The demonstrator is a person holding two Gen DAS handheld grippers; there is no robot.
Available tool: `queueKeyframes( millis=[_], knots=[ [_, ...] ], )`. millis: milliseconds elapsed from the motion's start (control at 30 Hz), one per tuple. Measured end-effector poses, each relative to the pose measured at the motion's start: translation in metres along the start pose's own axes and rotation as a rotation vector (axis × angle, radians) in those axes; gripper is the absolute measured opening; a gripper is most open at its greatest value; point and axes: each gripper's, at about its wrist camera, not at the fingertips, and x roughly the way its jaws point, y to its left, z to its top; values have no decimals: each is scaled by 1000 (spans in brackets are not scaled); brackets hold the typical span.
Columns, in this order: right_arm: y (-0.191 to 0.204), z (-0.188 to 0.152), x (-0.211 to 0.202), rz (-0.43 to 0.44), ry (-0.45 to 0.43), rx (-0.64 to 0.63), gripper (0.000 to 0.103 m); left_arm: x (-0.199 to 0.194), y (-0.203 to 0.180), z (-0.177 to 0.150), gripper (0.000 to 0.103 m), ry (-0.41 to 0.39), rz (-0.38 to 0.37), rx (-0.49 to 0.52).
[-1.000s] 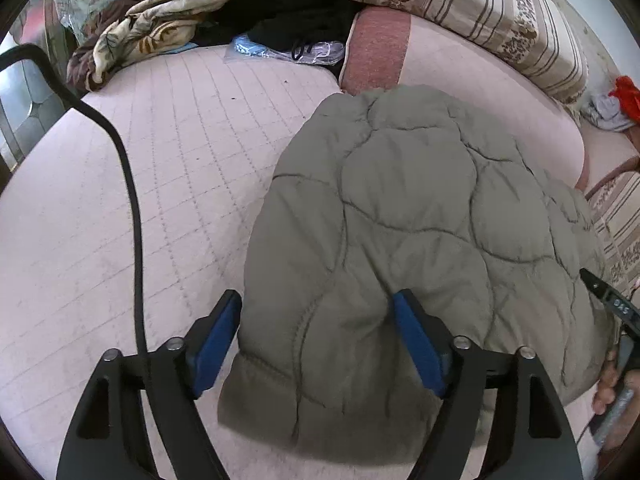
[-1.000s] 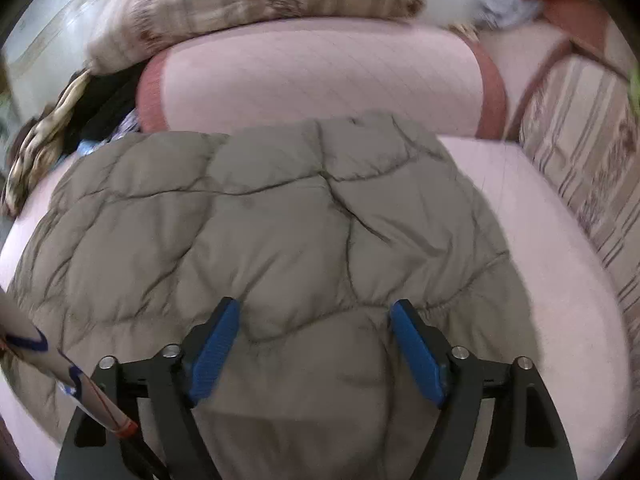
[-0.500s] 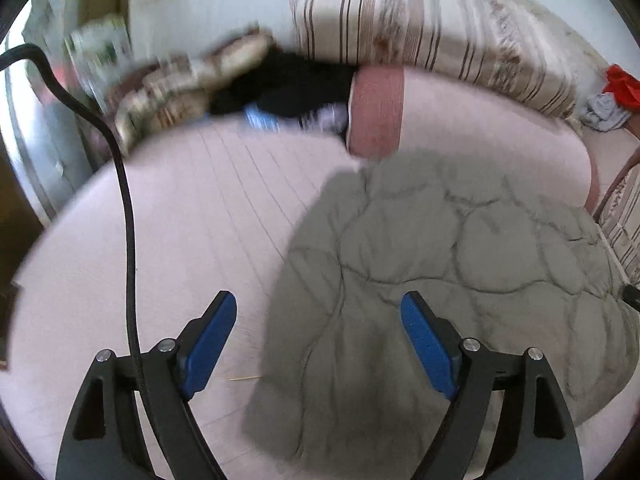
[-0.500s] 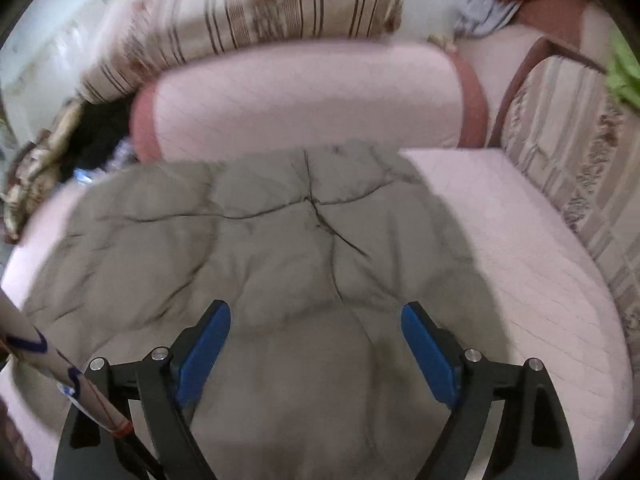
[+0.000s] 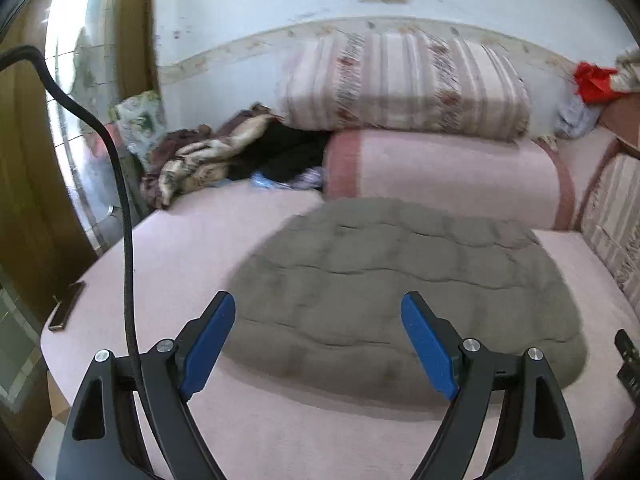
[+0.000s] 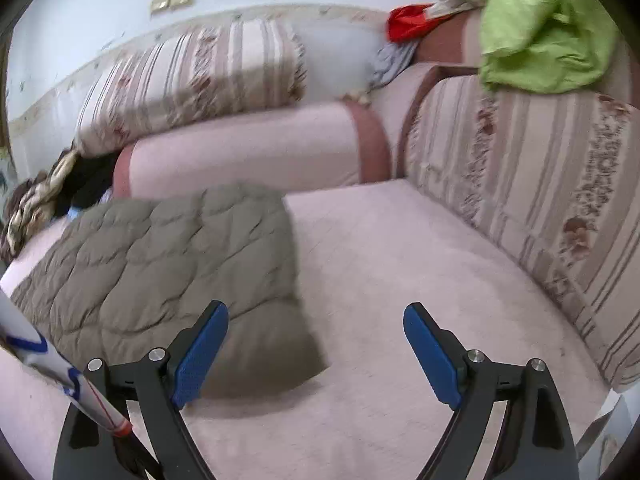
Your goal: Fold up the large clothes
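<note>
A grey-green quilted jacket (image 5: 400,280) lies folded into a compact pad on the pink couch seat (image 5: 224,232). In the right wrist view the quilted jacket (image 6: 168,264) lies at the left. My left gripper (image 5: 318,344) is open and empty, held above and in front of the jacket's near edge. My right gripper (image 6: 316,352) is open and empty, off the jacket's right corner, over the bare seat (image 6: 400,280).
Striped cushions (image 5: 404,84) and a pink bolster (image 5: 440,176) line the back. A pile of clothes (image 5: 224,152) lies at the back left. A phone (image 5: 66,306) sits on the seat's left edge. A green cloth (image 6: 544,28) tops the right backrest (image 6: 540,200).
Both grippers have pulled back and up off the jacket. The right gripper has also swung to the right, past the jacket's right edge. The jacket stays folded on the seat.
</note>
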Motion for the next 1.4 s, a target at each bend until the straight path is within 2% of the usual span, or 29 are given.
queueKeyframes(
  millis=[100,300,367,433,567,633,733,833,933,1067,1233,1300,1400],
  knots=[
    [-26,2,6,-32,5,32,92,3,-62,12,84,19,-46,52],
    [-75,-1,29,-36,63,117,92,7,-187,7,84,-21,-165,214],
    [-85,-3,39,-80,87,115,92,10,-219,1,84,-36,-217,258],
    [-98,-5,47,-76,102,160,93,8,-251,-8,84,-72,-271,311],
    [-116,-7,61,-51,123,256,93,3,-289,-26,84,-147,-310,381],
    [-118,-7,68,-80,140,262,93,5,-295,-31,84,-152,-337,396],
    [-119,-7,75,-76,145,281,93,8,-299,-35,84,-146,-355,405],
    [-117,-6,81,-84,156,274,93,11,-293,-30,84,-142,-359,365],
    [-110,-5,80,-87,158,267,93,12,-280,-28,84,-152,-345,332],
    [-97,-4,73,-89,142,241,93,4,-263,-31,84,-181,-328,348],
    [-70,7,71,-99,103,187,93,-6,-219,-25,84,-134,-311,317],
    [-52,8,76,-112,108,136,93,-6,-189,-20,84,-113,-259,297],
    [-29,6,79,-104,117,78,93,-2,-138,-16,84,-91,-121,275]
  ],
)
